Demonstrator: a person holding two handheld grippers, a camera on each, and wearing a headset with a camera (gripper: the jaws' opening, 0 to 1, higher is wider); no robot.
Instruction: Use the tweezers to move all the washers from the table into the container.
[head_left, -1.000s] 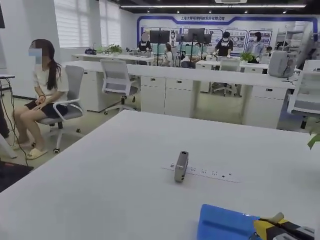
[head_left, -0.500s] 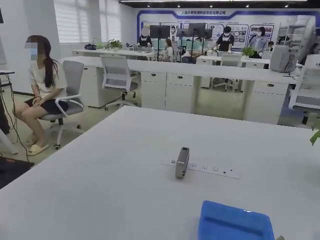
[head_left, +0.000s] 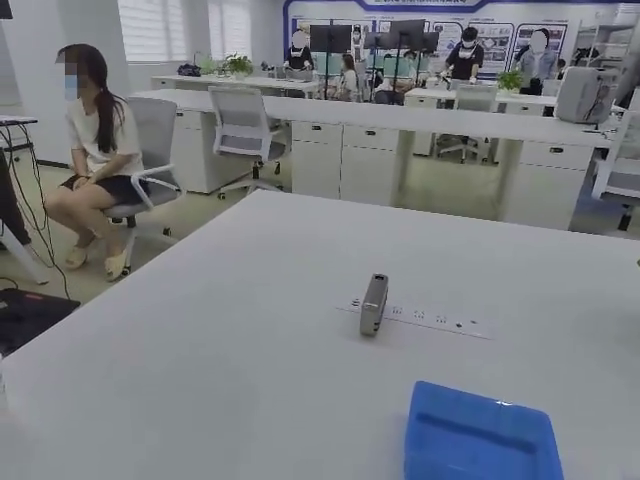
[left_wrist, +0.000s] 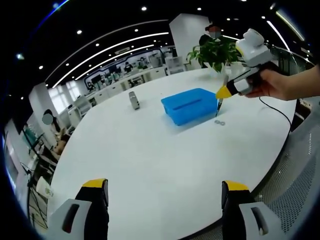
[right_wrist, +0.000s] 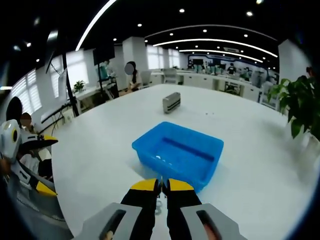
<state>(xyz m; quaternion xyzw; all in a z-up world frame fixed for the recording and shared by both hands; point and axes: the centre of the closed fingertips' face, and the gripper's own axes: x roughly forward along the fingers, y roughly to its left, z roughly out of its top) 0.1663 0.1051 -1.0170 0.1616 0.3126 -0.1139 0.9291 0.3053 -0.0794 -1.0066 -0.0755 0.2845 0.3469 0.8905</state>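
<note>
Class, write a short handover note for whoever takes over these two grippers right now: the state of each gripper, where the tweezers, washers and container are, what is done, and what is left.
The left gripper is open and empty, low over the table.
The right gripper is shut on the tweezers, tips pointing down beside the blue container.
Of the washers, at least one lies on the table by the container, under the tweezer tips.
Done: tweezers are in hand. Whether any washer is already in the container is too small to tell.
Left: pick each washer and drop it in the container.
</note>
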